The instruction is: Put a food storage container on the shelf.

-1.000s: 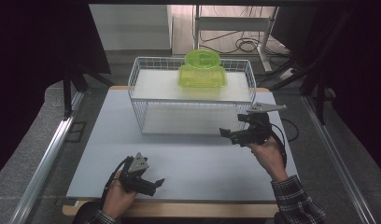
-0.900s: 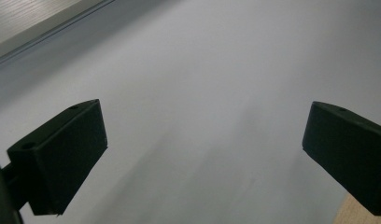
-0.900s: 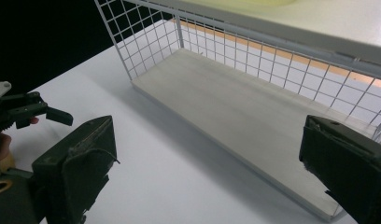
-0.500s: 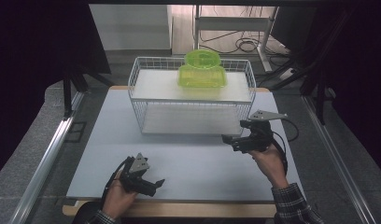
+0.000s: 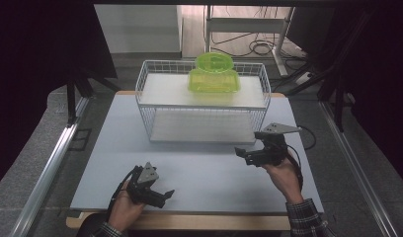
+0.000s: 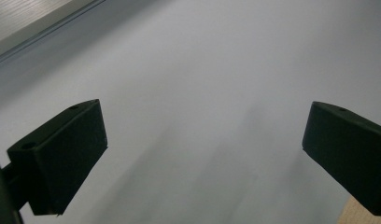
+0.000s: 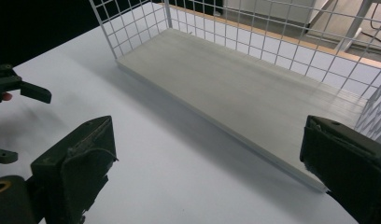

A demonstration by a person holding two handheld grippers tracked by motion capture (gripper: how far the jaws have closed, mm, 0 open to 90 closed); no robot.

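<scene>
Starting at the lower left of the high view, we are holding the left gripper (image 5: 162, 196) low over the pale table (image 5: 199, 173), near its front edge. Its jaws are standing wide apart with nothing between them; in the left gripper view they are rising at either side of the frame over bare table surface. Moving toward the centre of the high view, we are seeing the white wire basket (image 5: 145, 91) sitting on the far half of the table, with a flat board lining its bottom. A green plastic container (image 5: 213, 79) is resting at the back of it, upper centre of the frame, well apart from both grippers. Further right, just in front of the basket's right corner, we are holding the right gripper (image 5: 241, 154) pointing leftward. Its jaws are also spread open and empty, and in the right gripper view they are framing the basket's open front and the board inside.
</scene>
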